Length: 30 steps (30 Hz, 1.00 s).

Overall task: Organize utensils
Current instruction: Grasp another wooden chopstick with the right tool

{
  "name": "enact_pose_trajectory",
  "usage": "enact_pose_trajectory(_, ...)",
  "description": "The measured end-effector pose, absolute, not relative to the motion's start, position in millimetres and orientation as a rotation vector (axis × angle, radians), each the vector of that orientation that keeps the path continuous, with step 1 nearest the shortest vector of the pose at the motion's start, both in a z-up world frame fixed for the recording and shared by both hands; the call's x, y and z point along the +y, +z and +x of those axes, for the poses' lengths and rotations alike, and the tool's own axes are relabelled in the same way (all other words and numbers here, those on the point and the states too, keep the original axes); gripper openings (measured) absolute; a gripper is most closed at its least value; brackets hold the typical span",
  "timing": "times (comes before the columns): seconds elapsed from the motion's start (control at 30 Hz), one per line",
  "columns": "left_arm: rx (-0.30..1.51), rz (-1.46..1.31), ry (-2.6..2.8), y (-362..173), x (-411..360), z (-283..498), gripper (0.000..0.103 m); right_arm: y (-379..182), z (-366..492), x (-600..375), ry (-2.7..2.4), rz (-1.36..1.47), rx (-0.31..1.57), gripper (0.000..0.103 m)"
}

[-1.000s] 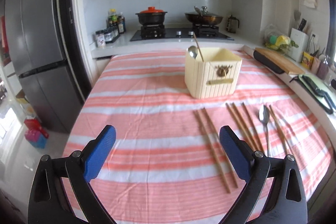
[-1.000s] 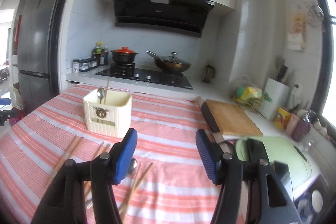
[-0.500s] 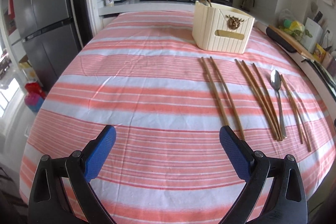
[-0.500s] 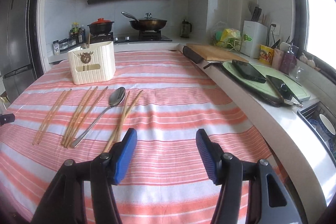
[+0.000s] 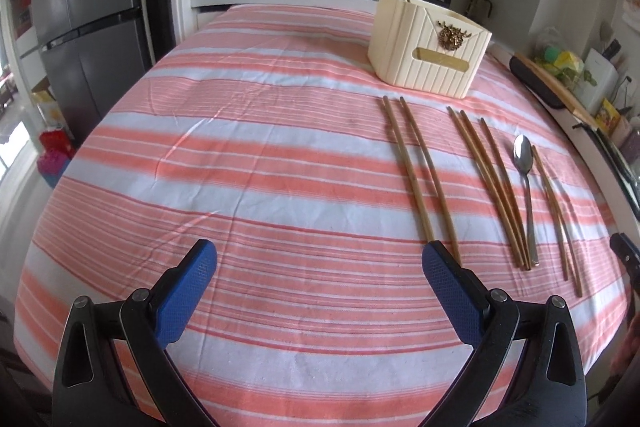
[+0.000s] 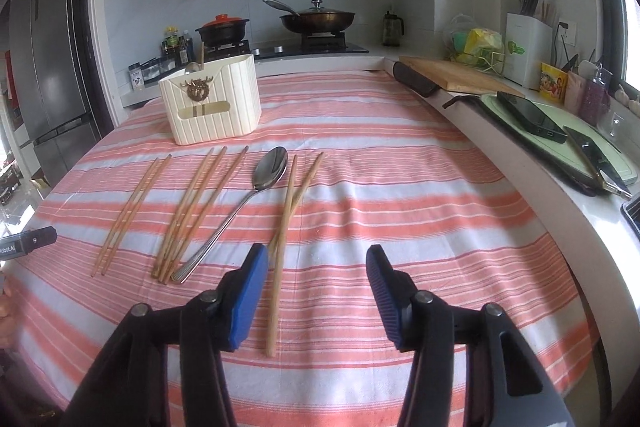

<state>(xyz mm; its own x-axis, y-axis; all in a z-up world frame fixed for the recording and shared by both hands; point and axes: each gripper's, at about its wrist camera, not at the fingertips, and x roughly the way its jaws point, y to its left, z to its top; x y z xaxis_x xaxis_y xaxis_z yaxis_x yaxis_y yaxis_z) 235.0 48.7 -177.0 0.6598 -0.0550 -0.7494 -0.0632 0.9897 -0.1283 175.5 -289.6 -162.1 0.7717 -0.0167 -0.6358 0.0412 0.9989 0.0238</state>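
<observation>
So the left hand-held gripper [image 5: 319,267] hangs wide open over the striped desk [image 5: 240,163], empty. Chopsticks [image 6: 132,213] and a spoon [image 6: 240,207] lie before the cream holder [image 6: 210,103]. The right hand-held gripper [image 6: 316,269] has just been closing, jaws still apart, one chopstick end between them.

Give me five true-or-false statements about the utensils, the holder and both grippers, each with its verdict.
1. The metal spoon lies flat on the striped pink and white tablecloth. True.
2. The cream ribbed plastic holder is empty. False: a spoon and a stick already stand in it.
3. The right gripper grips a wooden chopstick. False: its jaws, just narrowed, touch none, though a chopstick lies between them.
4. The left gripper is open and holds nothing. True.
5. The spoon lies between groups of chopsticks. True.
</observation>
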Motion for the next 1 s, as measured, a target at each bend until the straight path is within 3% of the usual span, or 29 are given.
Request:
enact_pose_trajectory(0.2, 0.845, -0.142, 0.011, -174.6, 49.8, 232.5, 0.102, -172.3, 201.8, -286.3, 0.081, 0.070, 0.803, 0.026)
enact_pose_trajectory(0.57, 0.845, -0.128, 0.029, -177.8, 56.5, 225.7, 0.102, -207.0, 249.4, -284.9, 0.159, 0.159, 0.967, 0.023)
enact_pose_trajectory(0.6, 0.846, -0.129, 0.030, -178.4, 56.6, 225.7, 0.102, -210.5, 252.1, -287.2, 0.166, 0.186, 0.984, 0.016)
enact_pose_trajectory(0.67, 0.849, -0.129, 0.032, -179.6, 56.6, 226.3, 0.102, -210.6, 254.1, -291.2, 0.190, 0.233, 0.989, 0.008)
enact_pose_trajectory(1.0, 0.858, -0.120, 0.025, -182.2, 49.1, 234.8, 0.102, -190.7, 234.3, -319.1, 0.083, 0.297, 0.873, 0.007)
